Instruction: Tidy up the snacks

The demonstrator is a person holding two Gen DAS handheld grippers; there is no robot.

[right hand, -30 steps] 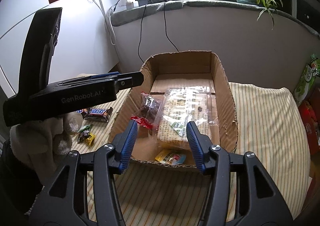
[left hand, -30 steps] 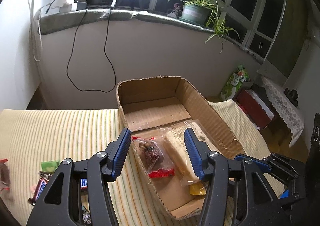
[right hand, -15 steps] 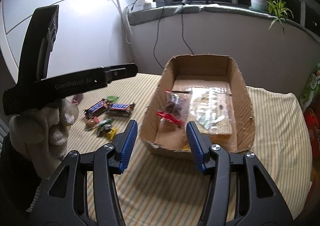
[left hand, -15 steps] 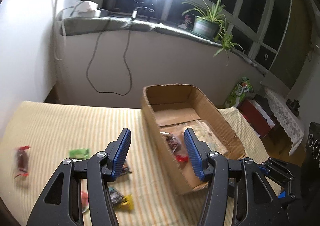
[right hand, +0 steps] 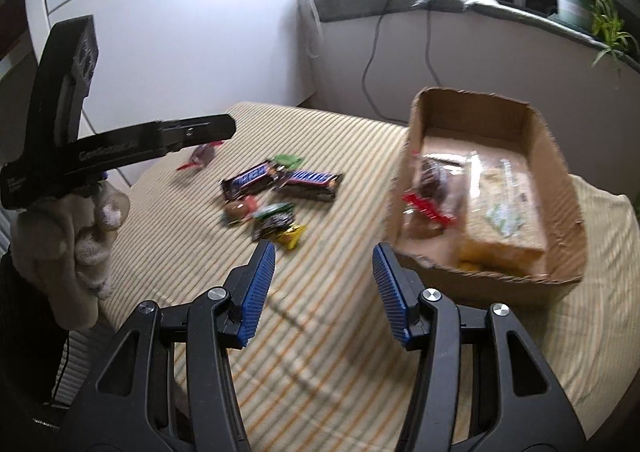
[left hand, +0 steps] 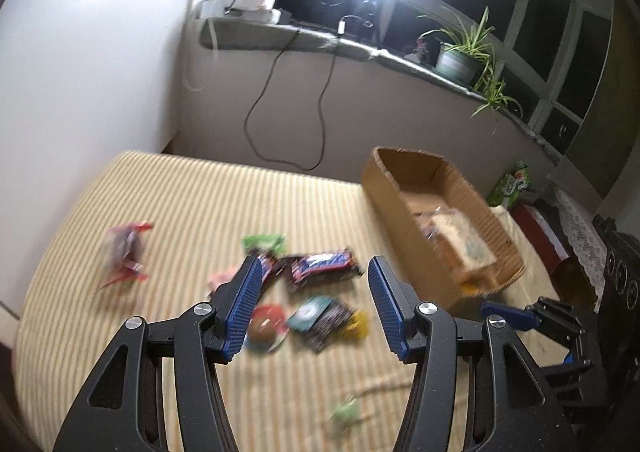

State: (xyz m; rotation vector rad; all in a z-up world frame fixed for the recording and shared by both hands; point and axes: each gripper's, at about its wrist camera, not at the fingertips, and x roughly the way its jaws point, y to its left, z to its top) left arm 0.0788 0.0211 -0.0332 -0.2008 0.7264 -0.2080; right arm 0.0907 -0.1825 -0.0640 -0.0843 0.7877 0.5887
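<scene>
Both grippers, left gripper (left hand: 312,304) and right gripper (right hand: 323,288), hang empty with fingers apart, a few packets already in the brown cardboard box (right hand: 560,188) while the loose wrapped snacks (right hand: 280,192) wait scattered on the striped desk (right hand: 320,332).

We see matt brown corrugated cardboard forming the box (right hand: 536,132), its cut rim rough and ragged. The worktop cover (right hand: 344,332) is a soft, ribbed cloth in cream and yellow stripes. The 2 chocolate bars (right hand: 310,181) wear glossy brown film; the bread pack (right hand: 500,208) is clear, shiny plastic. The fingers (left hand: 242,310) carry ridged blue pads on matt black plastic, with bright metal screws. A fuzzy white glove (right hand: 60,244) looks knitted.
</scene>
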